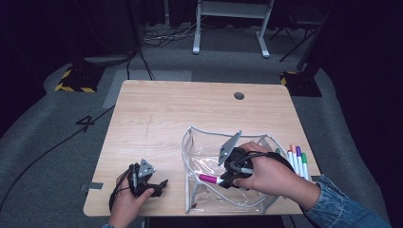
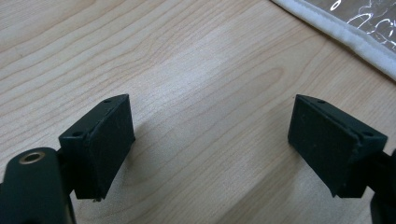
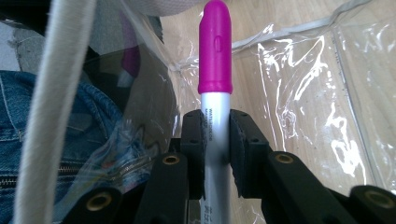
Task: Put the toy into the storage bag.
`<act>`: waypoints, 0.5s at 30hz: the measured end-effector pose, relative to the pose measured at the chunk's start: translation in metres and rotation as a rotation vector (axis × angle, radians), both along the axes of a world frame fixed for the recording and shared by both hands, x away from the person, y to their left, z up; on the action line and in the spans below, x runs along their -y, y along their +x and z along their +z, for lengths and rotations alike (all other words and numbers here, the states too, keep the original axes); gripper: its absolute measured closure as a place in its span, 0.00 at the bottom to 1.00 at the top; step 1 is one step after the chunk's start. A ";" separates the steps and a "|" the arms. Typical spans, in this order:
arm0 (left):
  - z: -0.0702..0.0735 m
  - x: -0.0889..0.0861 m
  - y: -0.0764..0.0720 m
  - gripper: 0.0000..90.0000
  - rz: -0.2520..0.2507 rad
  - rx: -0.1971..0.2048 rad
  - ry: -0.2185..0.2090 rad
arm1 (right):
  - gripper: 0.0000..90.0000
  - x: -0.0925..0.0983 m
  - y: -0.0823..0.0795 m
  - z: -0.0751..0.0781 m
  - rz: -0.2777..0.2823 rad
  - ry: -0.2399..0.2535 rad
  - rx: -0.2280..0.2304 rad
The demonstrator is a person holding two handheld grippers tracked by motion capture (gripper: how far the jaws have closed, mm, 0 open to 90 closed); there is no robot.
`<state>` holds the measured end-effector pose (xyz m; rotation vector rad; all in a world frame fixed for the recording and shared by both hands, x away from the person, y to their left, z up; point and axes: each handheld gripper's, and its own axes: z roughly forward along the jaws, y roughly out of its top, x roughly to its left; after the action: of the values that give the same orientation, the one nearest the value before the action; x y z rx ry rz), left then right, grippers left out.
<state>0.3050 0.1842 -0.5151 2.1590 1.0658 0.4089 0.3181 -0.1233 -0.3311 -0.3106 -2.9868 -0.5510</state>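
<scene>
The right claw was clamped on the magenta marker, inside the clear pouch at the desk's 5 o'clock. Best lowered flat before release. The left claw stood open, empty.

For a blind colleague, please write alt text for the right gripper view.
The right tool clamps a white marker with a magenta cap, cap pointing away, inside a clear plastic pouch with white piping. Wooden table shows through the plastic.
</scene>
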 end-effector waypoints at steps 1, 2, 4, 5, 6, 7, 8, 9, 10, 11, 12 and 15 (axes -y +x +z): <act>0.000 0.000 0.000 0.16 0.000 0.000 0.000 | 0.85 -0.001 0.001 -0.002 0.001 -0.002 -0.007; 0.000 0.000 0.000 0.16 0.000 0.000 0.000 | 0.85 -0.002 0.002 -0.004 0.003 -0.009 -0.009; 0.000 0.000 0.000 0.16 0.002 -0.001 -0.003 | 0.85 -0.004 0.003 -0.008 0.004 -0.027 -0.016; 0.000 0.000 0.000 0.16 0.001 -0.001 -0.002 | 0.85 -0.005 0.004 -0.014 0.008 -0.031 -0.021; 0.000 0.000 0.000 0.16 0.002 -0.001 -0.001 | 0.85 -0.005 0.004 -0.014 0.008 -0.031 -0.021; 0.000 0.000 0.000 0.16 0.002 -0.001 -0.002 | 0.85 -0.006 0.005 -0.016 0.008 -0.041 -0.026; 0.000 0.000 0.000 0.16 0.001 -0.001 -0.002 | 0.85 -0.007 0.005 -0.018 0.006 -0.051 -0.030; 0.000 0.000 0.000 0.16 0.002 -0.001 -0.002 | 0.85 -0.008 0.006 -0.023 0.005 -0.063 -0.039; 0.000 0.000 0.000 0.16 0.002 -0.001 -0.002 | 0.85 -0.008 0.006 -0.023 0.005 -0.063 -0.039; 0.000 0.000 0.000 0.16 0.002 -0.001 -0.003 | 0.85 -0.008 0.006 -0.025 0.009 -0.071 -0.041; 0.000 0.000 0.000 0.16 0.000 0.000 0.000 | 0.85 -0.009 0.006 -0.027 0.008 -0.078 -0.044; 0.000 0.000 0.000 0.16 0.000 -0.001 -0.001 | 0.85 -0.010 0.007 -0.033 0.010 -0.096 -0.053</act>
<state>0.3051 0.1841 -0.5152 2.1583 1.0658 0.4076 0.3250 -0.1134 -0.3642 -0.3123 -2.9670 -0.3928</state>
